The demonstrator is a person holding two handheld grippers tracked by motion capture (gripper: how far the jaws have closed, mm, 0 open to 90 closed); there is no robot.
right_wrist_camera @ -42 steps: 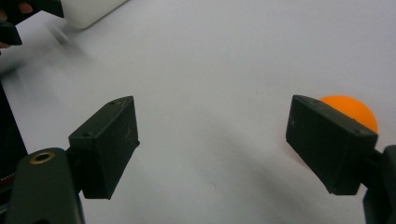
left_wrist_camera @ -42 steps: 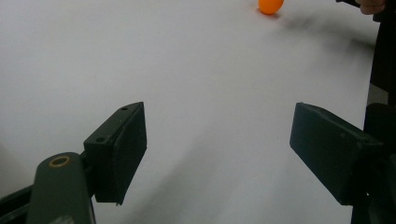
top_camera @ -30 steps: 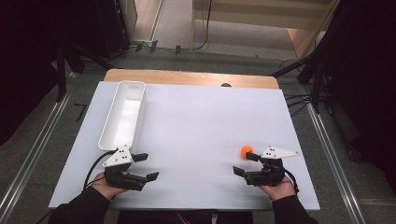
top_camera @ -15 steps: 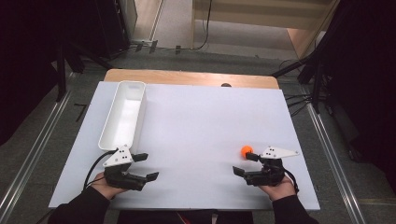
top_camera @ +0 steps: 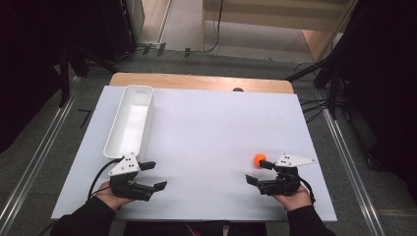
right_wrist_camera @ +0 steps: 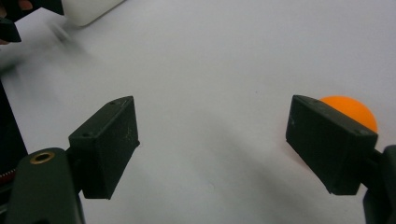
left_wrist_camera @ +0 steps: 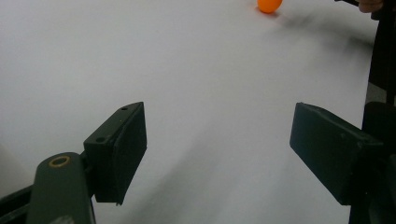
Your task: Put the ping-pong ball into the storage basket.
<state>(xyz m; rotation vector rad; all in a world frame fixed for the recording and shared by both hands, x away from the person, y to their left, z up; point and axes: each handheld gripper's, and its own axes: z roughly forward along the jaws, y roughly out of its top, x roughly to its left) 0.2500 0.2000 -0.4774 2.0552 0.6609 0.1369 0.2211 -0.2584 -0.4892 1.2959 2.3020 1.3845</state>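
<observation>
— What is the room looking like around the work?

— A grey floor is spreading around the bench, with metal rails running along both sides and dark stands and cables sitting at the edges. A strip of pale wood is showing at the far edge of the bench; the rest is lying under a flat, matte white sheet, smooth and rectangular.

— And what is sitting on it?

— A long white tray is lying along the far left side, narrow, with rounded corners and glossy plastic-looking walls. Nothing is showing inside it.

— The tools?

— The left hand-held gripper is resting near the front left edge, just in front of the tray's near end, its two black blocky jaws standing wide apart with nothing between them. The right hand-held gripper is lying near the front right, also spread wide and grasping nothing. Each is carrying a grey three-cornered plate on top, and a dark sleeve is coming in behind each hand.

— Where is the ball?

— The small orange ball, round and smooth, is sitting on the white sheet just beside the far jaw of the right hand-held gripper. In the right gripper view the ball is peeking out from behind that jaw, outside the gap. It is lying well apart from the tray.
</observation>
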